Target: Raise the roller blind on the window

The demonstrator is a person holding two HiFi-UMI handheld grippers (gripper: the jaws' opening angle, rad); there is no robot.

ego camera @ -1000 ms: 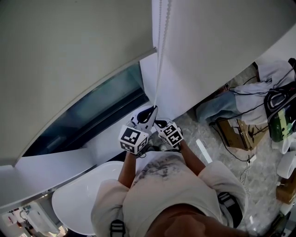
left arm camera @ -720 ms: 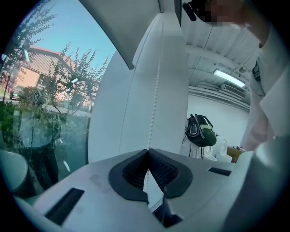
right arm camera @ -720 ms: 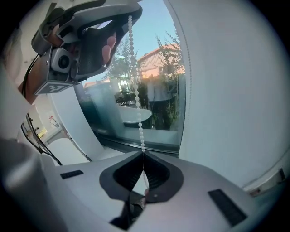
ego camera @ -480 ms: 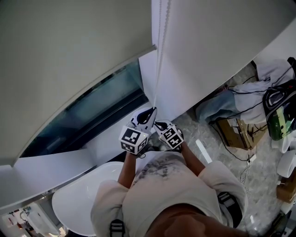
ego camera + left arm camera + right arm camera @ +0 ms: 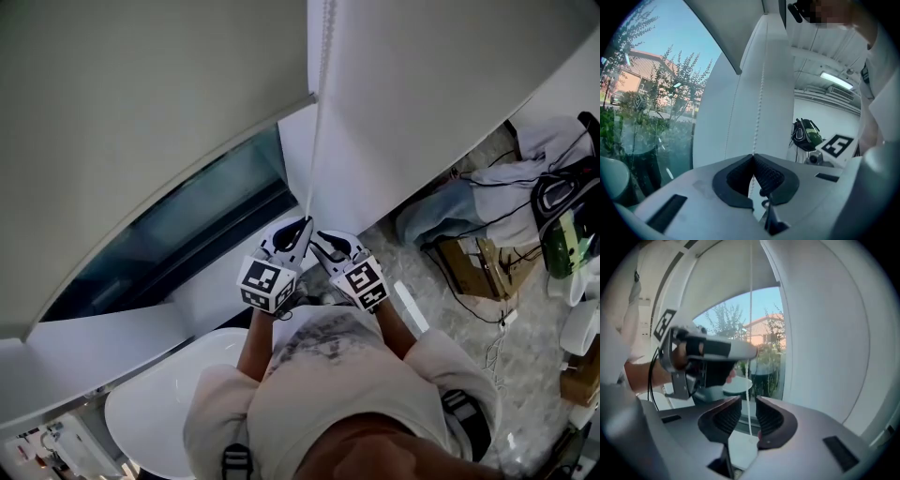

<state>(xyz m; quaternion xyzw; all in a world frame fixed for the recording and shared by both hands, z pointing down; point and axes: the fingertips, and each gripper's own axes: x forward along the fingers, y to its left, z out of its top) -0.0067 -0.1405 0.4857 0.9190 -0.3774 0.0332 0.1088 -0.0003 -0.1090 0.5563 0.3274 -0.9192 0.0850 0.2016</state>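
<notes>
Between left gripper [image 5: 753, 158] pinching jaws: bead chain [image 5: 761, 93].

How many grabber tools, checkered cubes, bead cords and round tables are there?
Grey two-jaw grippers: 2, left gripper and right gripper
Black-and-white marker cubes: 2
White beaded pull cord: 1
White round table: 1
Total: 6

Down at my left stands a white round table [image 5: 155, 405]; at my right, a cardboard box [image 5: 466, 267], heaped cloth [image 5: 439, 217], a green bag [image 5: 561, 246].
</notes>
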